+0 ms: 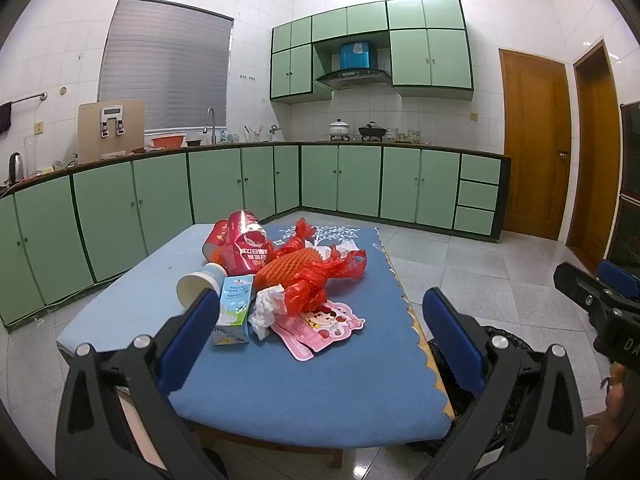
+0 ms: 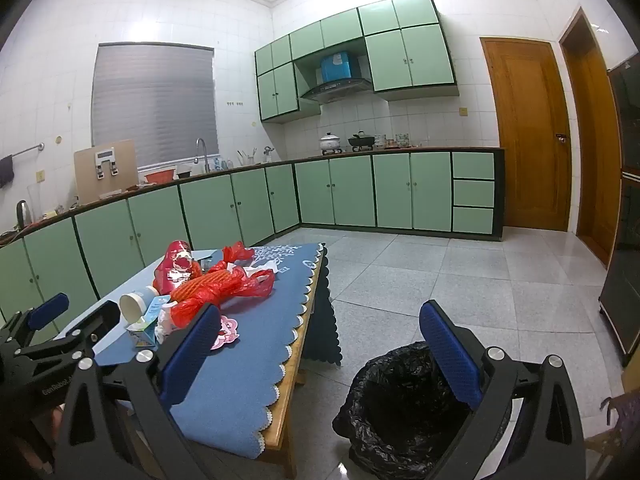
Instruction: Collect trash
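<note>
Trash point(image 1: 276, 280): heaped mid-table point(image 1: 320, 380) on the blue cloth, all uncollected.
Left to right: paper cup point(image 1: 194, 288), milk carton point(image 1: 234, 308), red can point(image 1: 248, 246) with Korean print, orange foam net point(image 1: 292, 266), red plastic bag point(image 1: 316, 288), pink cartoon wrapper point(image 1: 320, 328).
Bin point(image 2: 400, 400): black-lined, on the floor right of the table, nothing visible inside.
Left claw point(image 1: 320, 328): apart, holding nothing.
Right claw point(image 2: 320, 344): apart, holding nothing.

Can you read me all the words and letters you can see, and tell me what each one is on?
"DA", cut off at the picture's edge: on the right gripper.
"GenRobot", then hidden: on the left gripper.
Large print on the red bag: shows as white characters, too distorted to read.
Milk carton: print too small.
Pink wrapper: only a cartoon face, no readable words.
</note>
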The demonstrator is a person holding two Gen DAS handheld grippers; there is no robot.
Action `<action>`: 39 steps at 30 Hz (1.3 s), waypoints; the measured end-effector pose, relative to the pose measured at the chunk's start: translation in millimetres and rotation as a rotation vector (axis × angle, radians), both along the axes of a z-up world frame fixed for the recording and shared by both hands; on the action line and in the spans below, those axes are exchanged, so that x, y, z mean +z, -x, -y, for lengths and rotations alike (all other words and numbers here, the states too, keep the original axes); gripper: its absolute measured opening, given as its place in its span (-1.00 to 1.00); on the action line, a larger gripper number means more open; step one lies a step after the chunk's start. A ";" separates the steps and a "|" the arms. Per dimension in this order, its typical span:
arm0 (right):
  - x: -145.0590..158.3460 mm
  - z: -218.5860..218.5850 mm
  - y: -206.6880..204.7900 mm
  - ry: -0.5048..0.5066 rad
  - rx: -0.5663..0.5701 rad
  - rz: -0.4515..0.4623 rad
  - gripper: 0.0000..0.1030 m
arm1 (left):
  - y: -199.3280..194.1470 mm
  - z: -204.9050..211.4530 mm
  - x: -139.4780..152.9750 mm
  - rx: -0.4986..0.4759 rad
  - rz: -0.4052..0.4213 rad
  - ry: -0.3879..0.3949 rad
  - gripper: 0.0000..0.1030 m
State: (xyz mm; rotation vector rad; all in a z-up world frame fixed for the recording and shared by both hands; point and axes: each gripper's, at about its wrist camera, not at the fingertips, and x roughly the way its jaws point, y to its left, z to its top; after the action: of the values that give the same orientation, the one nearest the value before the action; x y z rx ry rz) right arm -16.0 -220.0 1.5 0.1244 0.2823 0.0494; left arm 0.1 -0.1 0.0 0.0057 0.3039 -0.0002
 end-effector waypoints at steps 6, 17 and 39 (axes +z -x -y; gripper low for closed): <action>-0.1 0.2 -0.1 -0.001 0.001 -0.001 0.89 | 0.2 0.4 -0.1 0.001 -0.003 -0.004 0.91; -0.1 -0.2 0.0 -0.001 0.001 0.000 0.89 | -0.3 0.2 -0.1 0.000 -0.005 -0.003 0.91; -1.6 -0.4 -3.2 -0.012 0.001 -0.005 0.89 | 1.2 -3.5 2.8 0.006 -0.011 0.002 0.91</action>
State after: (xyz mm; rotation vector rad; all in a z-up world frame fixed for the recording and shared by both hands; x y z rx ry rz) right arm -12.8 -219.6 -0.1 0.1358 0.2874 0.0521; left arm -1.1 3.5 2.7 0.0032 0.3151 0.0052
